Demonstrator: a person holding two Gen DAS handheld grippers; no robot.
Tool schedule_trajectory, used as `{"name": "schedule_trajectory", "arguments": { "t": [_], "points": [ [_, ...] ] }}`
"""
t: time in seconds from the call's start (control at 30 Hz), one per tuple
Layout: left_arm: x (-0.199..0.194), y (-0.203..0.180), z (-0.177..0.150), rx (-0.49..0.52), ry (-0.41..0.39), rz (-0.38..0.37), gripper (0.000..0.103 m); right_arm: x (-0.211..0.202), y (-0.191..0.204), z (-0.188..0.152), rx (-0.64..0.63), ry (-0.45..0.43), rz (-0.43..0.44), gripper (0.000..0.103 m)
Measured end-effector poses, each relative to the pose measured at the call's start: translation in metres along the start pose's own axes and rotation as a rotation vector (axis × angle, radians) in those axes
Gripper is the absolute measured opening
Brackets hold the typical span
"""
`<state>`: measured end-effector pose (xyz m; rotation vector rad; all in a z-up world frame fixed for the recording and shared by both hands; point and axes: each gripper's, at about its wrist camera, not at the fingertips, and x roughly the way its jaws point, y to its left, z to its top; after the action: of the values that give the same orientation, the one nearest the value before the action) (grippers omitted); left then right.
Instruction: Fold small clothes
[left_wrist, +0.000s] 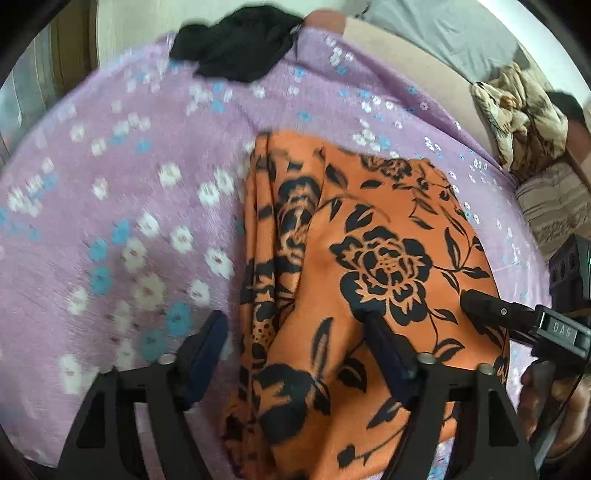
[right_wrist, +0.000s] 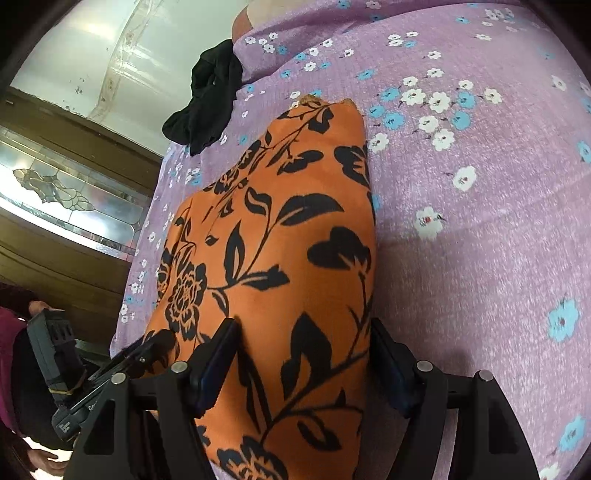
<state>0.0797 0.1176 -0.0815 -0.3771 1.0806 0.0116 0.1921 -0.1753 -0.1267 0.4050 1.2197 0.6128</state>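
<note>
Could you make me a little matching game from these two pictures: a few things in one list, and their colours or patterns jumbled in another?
Things:
1. folded garment
2. crumpled cloth at the far edge
3. bedsheet
4. pillow

Looks:
a. plain grey
b. lilac with white and blue flowers
c. orange with black flowers and leaves
d. plain black

Pairs: 1-c, 2-d, 3-b, 4-a
</note>
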Motion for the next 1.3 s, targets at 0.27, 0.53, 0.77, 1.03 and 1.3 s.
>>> {"name": "schedule_trajectory", "arguments": {
  "t": [0.27, 0.53, 0.77, 1.03, 1.3],
  "points": [
    [-0.004, 0.000, 0.001, -0.011, -0.017, -0.113, 0.028, 0.001, 0.033, 0.004, -0.168, 0.004, -0.113, 0.040],
    [-0.067, -0.036, 0.015, 0.037, -0.178, -0.147, 0.024, -0.057, 0.070, 0.017, -0.277, -0.116, -0.083, 0.036],
    [-0.093, -0.101, 0.032, 0.143, -0.296, -0.185, 0.024, -0.133, 0.060, 0.037, -0.299, -0.275, -0.059, 0.036],
    [-0.075, -0.132, 0.041, 0.193, -0.315, -0.197, 0.024, -0.158, 0.030, 0.046, -0.273, -0.344, -0.066, 0.036],
    [0.021, -0.134, 0.029, 0.198, -0.116, -0.101, 0.030, -0.103, -0.043, 0.054, -0.136, -0.211, -0.087, 0.036]
  ]
}}
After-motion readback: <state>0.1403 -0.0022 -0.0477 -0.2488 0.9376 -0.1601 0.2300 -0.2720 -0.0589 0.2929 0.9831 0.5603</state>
